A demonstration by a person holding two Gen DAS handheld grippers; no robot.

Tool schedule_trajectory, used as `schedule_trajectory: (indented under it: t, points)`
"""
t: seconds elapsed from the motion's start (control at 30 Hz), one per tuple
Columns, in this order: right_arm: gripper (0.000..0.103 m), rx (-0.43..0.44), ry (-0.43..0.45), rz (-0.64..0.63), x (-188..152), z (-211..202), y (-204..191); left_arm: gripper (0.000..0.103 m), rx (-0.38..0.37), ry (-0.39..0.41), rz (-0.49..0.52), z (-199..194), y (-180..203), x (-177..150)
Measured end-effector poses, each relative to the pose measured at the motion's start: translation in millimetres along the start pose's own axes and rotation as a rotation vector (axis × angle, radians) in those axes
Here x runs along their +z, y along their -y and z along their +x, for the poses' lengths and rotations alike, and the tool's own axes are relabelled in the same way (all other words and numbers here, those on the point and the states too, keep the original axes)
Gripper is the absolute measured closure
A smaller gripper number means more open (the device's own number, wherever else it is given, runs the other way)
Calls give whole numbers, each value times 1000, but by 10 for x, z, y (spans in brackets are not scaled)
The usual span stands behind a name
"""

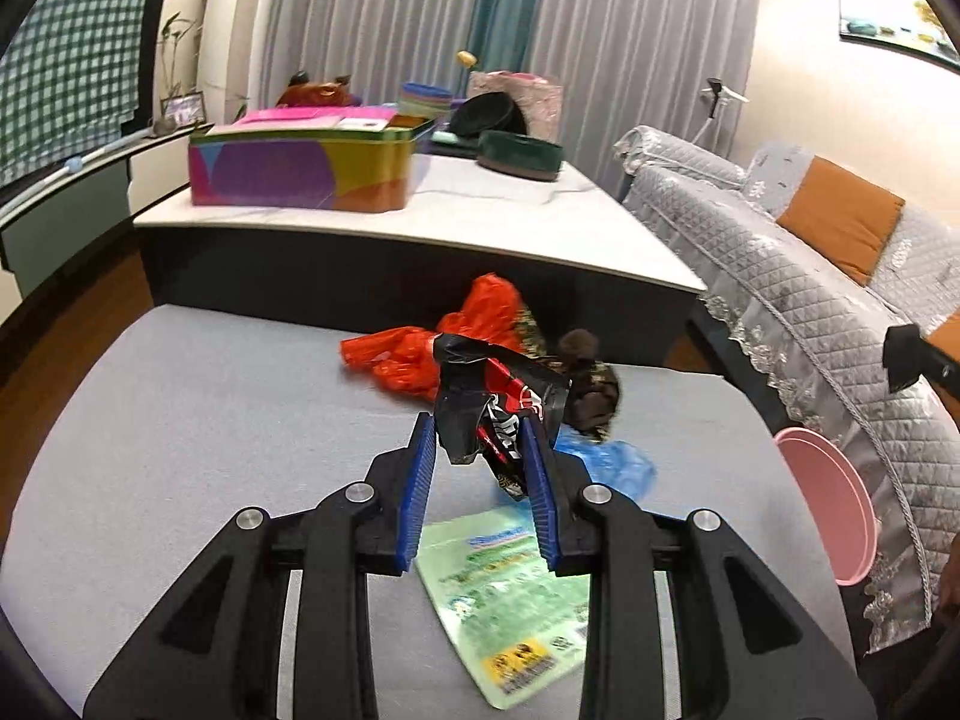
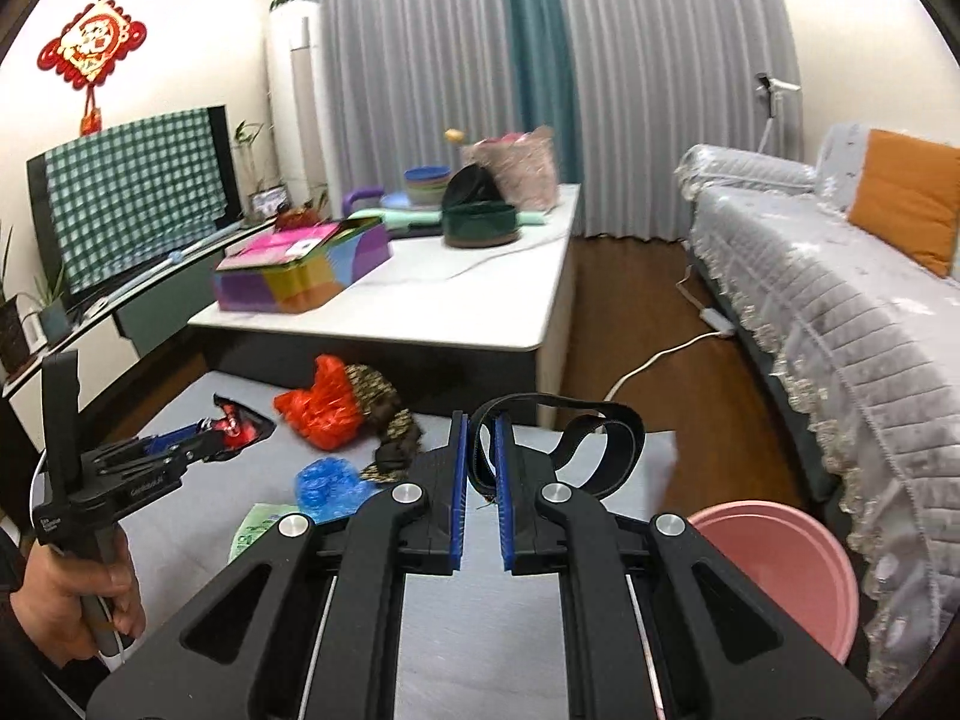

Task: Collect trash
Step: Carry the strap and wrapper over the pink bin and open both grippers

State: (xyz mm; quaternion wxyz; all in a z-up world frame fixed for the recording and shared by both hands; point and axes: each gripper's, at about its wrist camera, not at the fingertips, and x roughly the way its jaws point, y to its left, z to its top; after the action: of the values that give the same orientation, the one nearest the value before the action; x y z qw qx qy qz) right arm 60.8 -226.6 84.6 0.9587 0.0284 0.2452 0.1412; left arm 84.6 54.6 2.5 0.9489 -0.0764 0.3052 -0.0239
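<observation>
My left gripper (image 1: 480,438) clamps the black-red wrapper (image 1: 498,402) above the grey mat (image 1: 180,420); my right gripper (image 2: 481,450) pinches a black strap (image 2: 576,438), probably lifted toward the pink bin (image 2: 798,570).

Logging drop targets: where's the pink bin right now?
The pink bin stands at lower right in both wrist views, on the floor between the grey mat and the sofa's lace skirt, just right of the right claw.

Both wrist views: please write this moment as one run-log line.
left gripper: shut on black-red wrapper | right gripper: shut on black strap | pink bin: at right | red bag: on mat
</observation>
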Motion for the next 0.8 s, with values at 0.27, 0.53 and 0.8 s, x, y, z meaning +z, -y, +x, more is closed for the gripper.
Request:
schedule_trajectory:
  t: [0.27, 0.53, 0.8]
  points:
    - [94, -111, 29, 20, 46, -582, 545, 74, -65, 34, 63, -198, 460, -28]
    - [94, -201, 13, 81, -217, -789, 1022, 74, -126, 17, 115, -235, 902, -129]
    - [94, -256, -20, 131, -484, -801, 1278, 74, -181, 6, 163, -223, 1261, -227]
